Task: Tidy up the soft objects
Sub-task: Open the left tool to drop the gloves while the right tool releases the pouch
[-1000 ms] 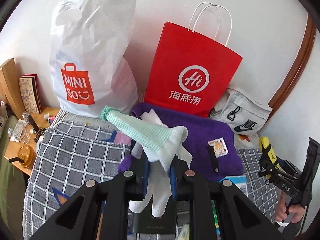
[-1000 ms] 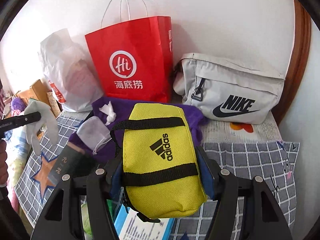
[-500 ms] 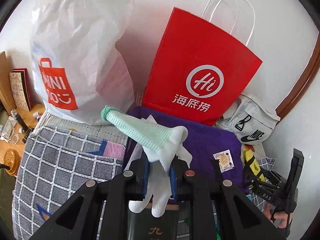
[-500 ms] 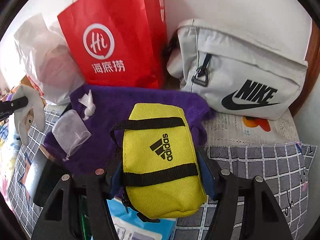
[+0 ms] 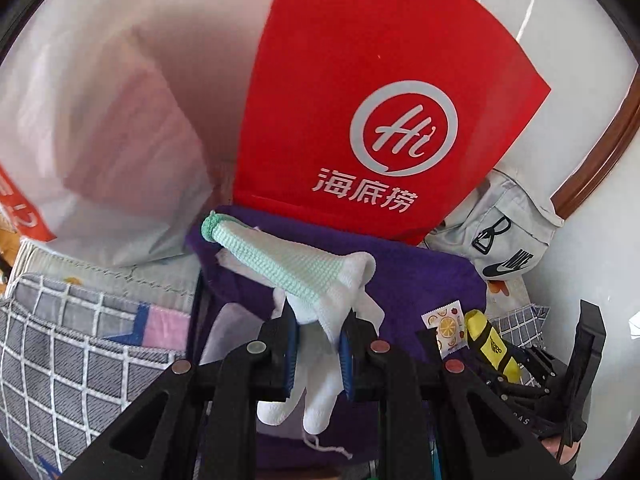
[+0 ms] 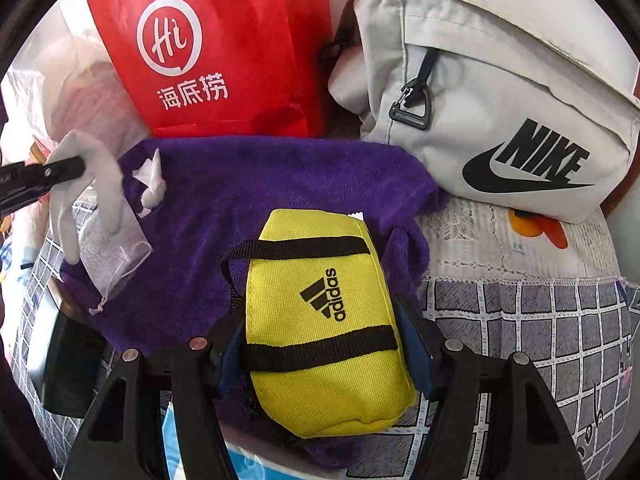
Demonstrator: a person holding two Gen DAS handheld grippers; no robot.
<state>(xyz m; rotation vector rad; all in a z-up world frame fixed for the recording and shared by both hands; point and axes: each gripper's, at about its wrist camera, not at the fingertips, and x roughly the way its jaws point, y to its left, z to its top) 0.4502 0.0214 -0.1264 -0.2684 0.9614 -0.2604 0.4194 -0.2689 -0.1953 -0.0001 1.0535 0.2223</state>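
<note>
My left gripper point(image 5: 318, 344) is shut on a white knit glove point(image 5: 312, 276) with a mint-green cuff, held above a purple towel point(image 5: 416, 280). The glove's fingers hang down between the jaws. My right gripper point(image 6: 324, 344) is shut on a yellow Adidas pouch point(image 6: 320, 312) with black straps, held over the purple towel point(image 6: 248, 196). The left gripper point(image 6: 52, 172) with the glove point(image 6: 100, 184) shows at the left of the right wrist view. The right gripper with the pouch point(image 5: 492, 344) shows at the lower right of the left wrist view.
A red Hi paper bag point(image 5: 376, 92) and a white plastic shopping bag point(image 5: 100, 112) stand against the wall. A grey Nike bag point(image 6: 492, 120) lies at the right. A clear pouch point(image 6: 112, 248) and crumpled tissue point(image 6: 154, 184) lie on the towel. Grey checked bedding point(image 6: 540, 340) spreads around.
Both grippers have moved forward toward the bags at the wall, each still holding its item. The red bag and Nike bag now look much larger.
</note>
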